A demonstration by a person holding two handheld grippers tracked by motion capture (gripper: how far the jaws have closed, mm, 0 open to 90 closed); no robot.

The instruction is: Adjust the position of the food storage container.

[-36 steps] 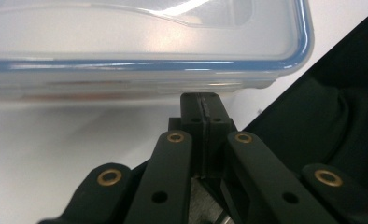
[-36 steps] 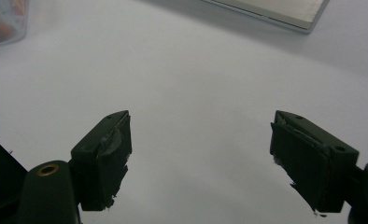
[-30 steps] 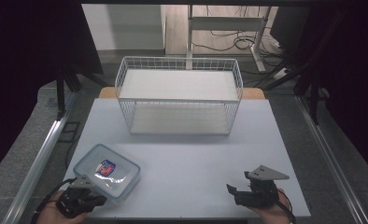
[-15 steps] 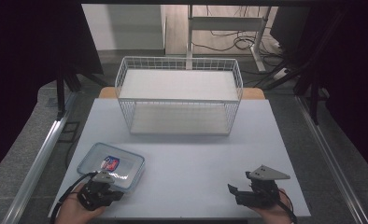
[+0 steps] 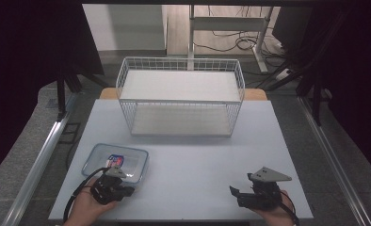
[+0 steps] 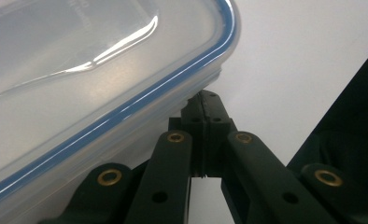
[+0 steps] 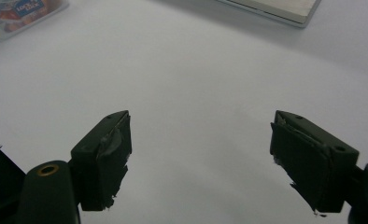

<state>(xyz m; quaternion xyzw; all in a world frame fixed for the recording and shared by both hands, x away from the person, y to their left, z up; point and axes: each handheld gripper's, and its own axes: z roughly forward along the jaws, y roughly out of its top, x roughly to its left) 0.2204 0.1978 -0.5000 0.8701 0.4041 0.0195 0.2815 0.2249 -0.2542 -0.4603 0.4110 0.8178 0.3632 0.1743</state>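
At lower left, our left claw (image 5: 127, 189), jaws clenched empty, touches the box (image 5: 116, 162) edge; right claw (image 5: 234, 193) released.

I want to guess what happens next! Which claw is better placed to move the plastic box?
Probably left: the left claw is shut right at the lidded plastic box's rim, while the right claw rests open, far across the table.

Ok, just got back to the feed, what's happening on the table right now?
The person's left gripper sits at the near edge of a clear lidded food box, its jaws closed together at the box's rim. The right gripper rests open on the white table, holding nothing. A white wire basket stands at the far side.
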